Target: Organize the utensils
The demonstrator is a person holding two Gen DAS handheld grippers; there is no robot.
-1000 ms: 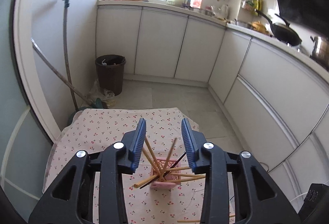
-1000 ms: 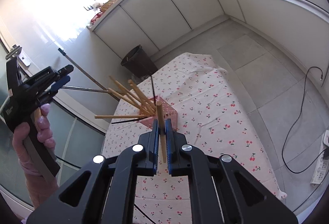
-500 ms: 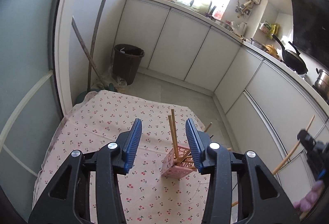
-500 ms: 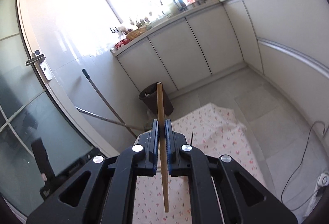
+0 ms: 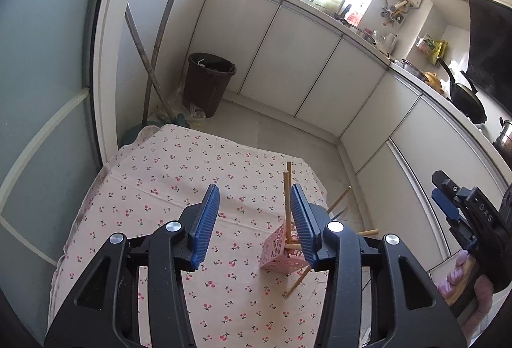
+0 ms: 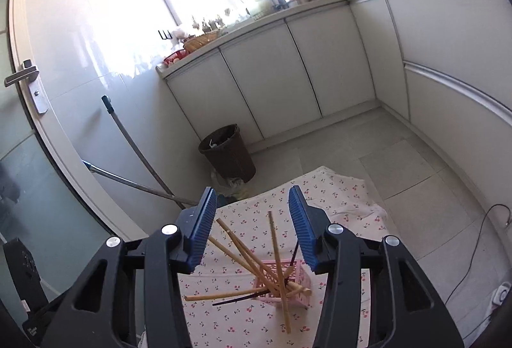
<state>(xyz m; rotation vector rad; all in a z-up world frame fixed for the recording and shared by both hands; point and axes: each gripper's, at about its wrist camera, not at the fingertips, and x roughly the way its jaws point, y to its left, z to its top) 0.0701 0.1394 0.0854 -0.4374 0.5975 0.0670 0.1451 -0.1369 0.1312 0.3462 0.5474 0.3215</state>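
A pink perforated basket (image 5: 283, 255) stands on the cherry-print tablecloth (image 5: 166, 175); it also shows in the right wrist view (image 6: 288, 290). Several wooden chopsticks (image 6: 243, 252) and a dark one (image 6: 236, 299) stick out of it at loose angles. One wooden chopstick (image 6: 284, 309) leans outside the basket with its tip on the cloth. My left gripper (image 5: 254, 220) is open and empty above the table, left of the basket. My right gripper (image 6: 252, 226) is open and empty above the basket; it also shows at the right edge of the left wrist view (image 5: 448, 204).
A dark waste bin (image 6: 228, 153) stands on the floor by the white cabinets (image 6: 272, 85). Mop handles (image 5: 153, 60) lean against the wall by the glass door (image 6: 35, 137). A cable (image 6: 480, 239) lies on the floor right of the table.
My right gripper has opened and let go of the wooden chopstick, which is now at the basket. The left gripper has shifted left and stayed open.
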